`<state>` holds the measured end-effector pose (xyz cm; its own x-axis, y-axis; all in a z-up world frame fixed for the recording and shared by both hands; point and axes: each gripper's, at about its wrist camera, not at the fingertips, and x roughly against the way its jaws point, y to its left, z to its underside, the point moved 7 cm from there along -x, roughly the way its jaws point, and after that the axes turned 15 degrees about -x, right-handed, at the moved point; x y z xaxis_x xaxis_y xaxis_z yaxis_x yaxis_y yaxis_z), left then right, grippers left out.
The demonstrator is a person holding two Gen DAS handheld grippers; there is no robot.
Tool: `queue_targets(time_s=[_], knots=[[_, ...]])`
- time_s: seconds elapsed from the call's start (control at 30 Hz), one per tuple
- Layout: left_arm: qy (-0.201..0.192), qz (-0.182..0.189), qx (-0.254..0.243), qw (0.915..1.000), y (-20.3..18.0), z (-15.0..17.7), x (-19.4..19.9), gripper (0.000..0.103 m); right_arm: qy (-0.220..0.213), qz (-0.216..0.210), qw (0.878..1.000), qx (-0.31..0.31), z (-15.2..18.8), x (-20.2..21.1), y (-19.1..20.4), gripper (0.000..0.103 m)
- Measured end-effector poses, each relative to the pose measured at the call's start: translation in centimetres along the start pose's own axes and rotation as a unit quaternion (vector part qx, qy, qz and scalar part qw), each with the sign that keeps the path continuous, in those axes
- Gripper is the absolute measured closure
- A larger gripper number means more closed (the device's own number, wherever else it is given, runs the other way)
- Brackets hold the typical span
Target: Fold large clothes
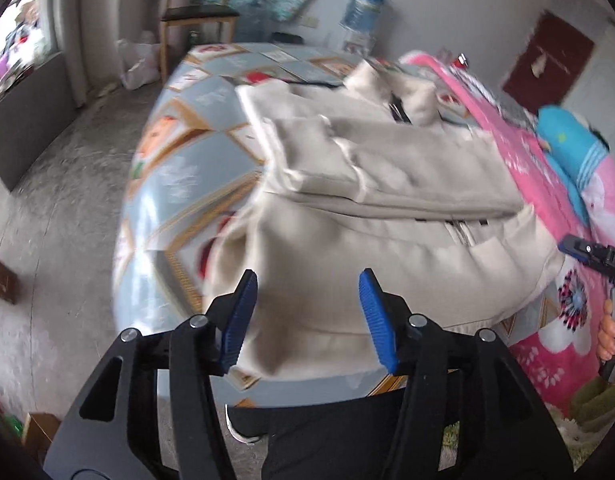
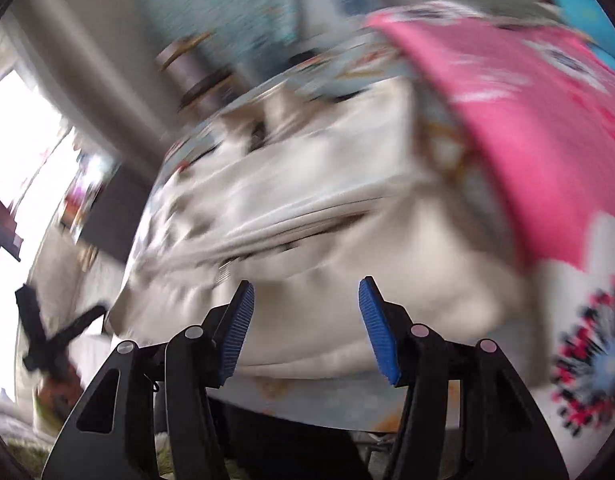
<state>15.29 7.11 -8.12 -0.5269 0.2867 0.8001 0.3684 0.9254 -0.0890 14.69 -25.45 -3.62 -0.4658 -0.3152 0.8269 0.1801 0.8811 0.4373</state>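
A large beige garment (image 1: 371, 208) lies partly folded on a bed with a patterned blue cover (image 1: 195, 160); a zipper shows near its middle. My left gripper (image 1: 307, 284) hangs over the garment's near hem, open, nothing between its blue pads. In the left wrist view the right gripper (image 1: 587, 252) pokes in from the right edge, held by a hand, over the garment's right side. The right wrist view is heavily blurred: my right gripper (image 2: 305, 292) stands open above the same beige garment (image 2: 327, 248), nothing between its pads.
A pink flowered blanket (image 1: 519, 152) and a blue pillow (image 1: 571, 148) lie along the bed's right side. A wooden chair (image 1: 199, 16) and a water bottle (image 1: 363, 8) stand beyond the bed. Bare floor (image 1: 63, 216) lies left of the bed. A person's dark trousers (image 1: 327, 436) are below.
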Motion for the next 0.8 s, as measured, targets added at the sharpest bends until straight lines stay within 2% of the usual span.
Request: queue_targets(time_s=[0.1,0.23,0.27,0.33,0.4,0.43,0.47,0.57,0.7,0.8], knots=[[0.027,-0.036,-0.049,0.9978,-1.5,-0.8,-2.7,0.052,0.032,0.041,0.996,0.071,1.8,-4.0,3.9,0.049],[0.057,-0.077,-0.077,0.9924,-1.3,-1.1,-5.2,0.054,0.069,0.062,0.993,0.078,2.5,-7.0,4.1,0.051],[0.059,-0.078,-0.081,0.9919,-1.2,-1.0,-5.5,0.054,0.080,0.068,0.991,0.080,2.9,-7.7,3.8,0.062],[0.052,-0.075,-0.084,0.9922,-1.1,-1.0,-5.7,0.057,0.090,0.072,0.989,0.087,3.7,-8.3,3.6,0.075],[0.041,-0.068,-0.097,0.9921,-1.5,-1.1,-5.7,0.070,0.080,0.079,0.989,0.098,3.8,-8.0,3.8,0.092],[0.037,-0.066,-0.103,0.9919,-1.8,-1.2,-5.7,0.083,0.074,0.081,0.989,0.101,3.7,-7.6,4.0,0.096],[0.032,-0.069,-0.115,0.9904,-2.2,-1.3,-5.6,0.102,0.069,0.081,0.989,0.104,3.5,-7.3,4.1,0.097],[-0.001,-0.095,-0.154,0.9835,-3.3,-2.1,-4.0,0.102,0.033,0.081,0.990,0.113,2.5,-5.3,5.4,0.097],[-0.058,-0.115,-0.159,0.9789,-3.2,-3.7,0.1,0.102,-0.014,0.073,0.991,0.114,1.0,-2.1,6.9,0.097],[-0.064,-0.122,-0.153,0.9786,-2.6,-4.4,0.0,0.102,-0.028,0.089,0.987,0.129,0.5,-3.1,7.3,0.097]])
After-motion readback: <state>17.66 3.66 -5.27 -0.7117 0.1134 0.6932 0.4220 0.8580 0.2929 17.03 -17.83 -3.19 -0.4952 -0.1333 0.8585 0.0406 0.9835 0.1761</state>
